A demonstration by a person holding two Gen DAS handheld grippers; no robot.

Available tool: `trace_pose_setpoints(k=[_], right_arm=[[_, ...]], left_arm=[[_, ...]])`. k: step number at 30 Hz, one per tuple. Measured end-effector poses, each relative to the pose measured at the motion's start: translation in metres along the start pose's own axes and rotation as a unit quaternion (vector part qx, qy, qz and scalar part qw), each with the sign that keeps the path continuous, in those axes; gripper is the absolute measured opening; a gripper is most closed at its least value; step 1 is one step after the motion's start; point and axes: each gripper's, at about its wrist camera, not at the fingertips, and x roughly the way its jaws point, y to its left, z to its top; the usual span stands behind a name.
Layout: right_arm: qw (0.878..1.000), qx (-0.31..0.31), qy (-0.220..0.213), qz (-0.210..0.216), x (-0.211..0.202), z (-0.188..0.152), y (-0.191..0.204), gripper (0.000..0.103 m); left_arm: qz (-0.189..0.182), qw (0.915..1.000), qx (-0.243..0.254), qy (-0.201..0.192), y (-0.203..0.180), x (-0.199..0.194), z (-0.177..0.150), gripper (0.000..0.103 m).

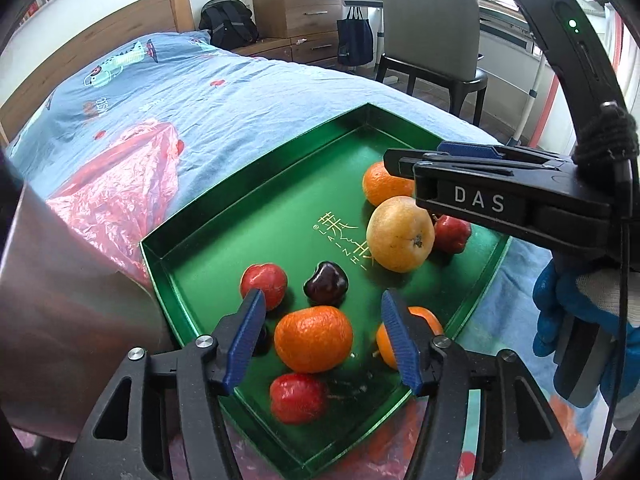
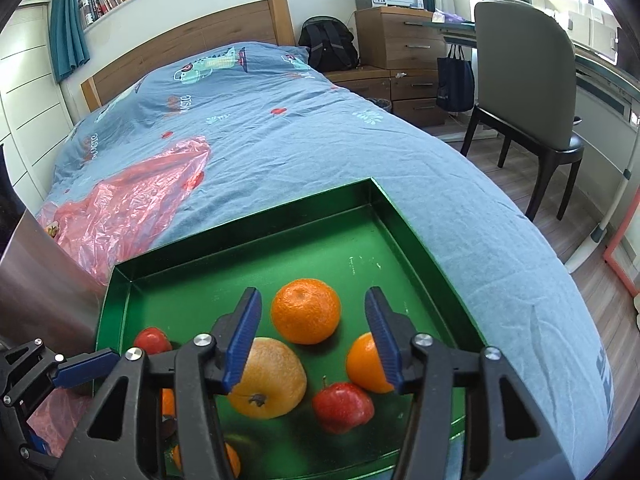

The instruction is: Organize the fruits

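A green tray (image 1: 192, 240) lies on the bed and holds several fruits. In the left wrist view my left gripper (image 1: 322, 338) is open and empty over an orange (image 1: 313, 338), with a dark plum (image 1: 325, 283), red fruits (image 1: 264, 284) (image 1: 298, 398) and a yellow pear (image 1: 400, 239) around. My right gripper (image 1: 400, 168) reaches in from the right above the pear. In the right wrist view my right gripper (image 2: 314, 336) is open and empty above the tray (image 2: 400, 216), with an orange (image 2: 306, 311), the pear (image 2: 268, 380) and a red fruit (image 2: 343, 406) near it.
A pink plastic bag (image 2: 120, 208) lies on the blue bedspread (image 2: 300, 140) left of the tray. A metal container (image 1: 60, 300) stands at the tray's left. A chair (image 2: 528, 92), drawers (image 2: 400, 40) and a backpack (image 2: 328, 44) stand beyond the bed.
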Motion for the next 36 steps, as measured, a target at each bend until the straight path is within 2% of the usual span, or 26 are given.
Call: trace_pose_setpoints(k=[3,8,11,21,26,33,34,36], right_arm=[[1.0,-0.006,-0.005,-0.002,-0.017,-0.005,0.007,0.089],[1.0,-0.016,-0.006,0.005,-0.044,-0.023,0.025,0.095],[1.0,-0.027,-0.002,0.008,-0.058,-0.036,0.039,0.098],[0.999,-0.043,0.007,0.017,-0.106,-0.081,0.08,0.102],[0.999,-0.044,0.009,0.023,-0.124,-0.105,0.104,0.103],[0.998,-0.06,0.002,0.035,-0.14,-0.133,0.152,0.103],[0.997,-0.064,-0.001,0.037,-0.143,-0.136,0.159,0.103],[0.997,-0.072,-0.006,0.04,-0.147,-0.141,0.174,0.103]], left_arm=[[0.0,0.9999,-0.003,-0.012,0.003,-0.021,-0.011,0.059],[0.01,0.9994,-0.022,-0.026,0.014,-0.053,-0.034,0.065],[0.018,0.9989,-0.03,-0.029,0.021,-0.071,-0.048,0.073],[0.06,0.9949,-0.072,-0.037,0.05,-0.123,-0.102,0.075],[0.091,0.989,-0.106,-0.047,0.075,-0.152,-0.136,0.075],[0.118,0.9803,-0.146,-0.061,0.11,-0.19,-0.183,0.075],[0.121,0.9791,-0.151,-0.062,0.115,-0.194,-0.188,0.078],[0.128,0.9766,-0.16,-0.066,0.124,-0.203,-0.198,0.091]])
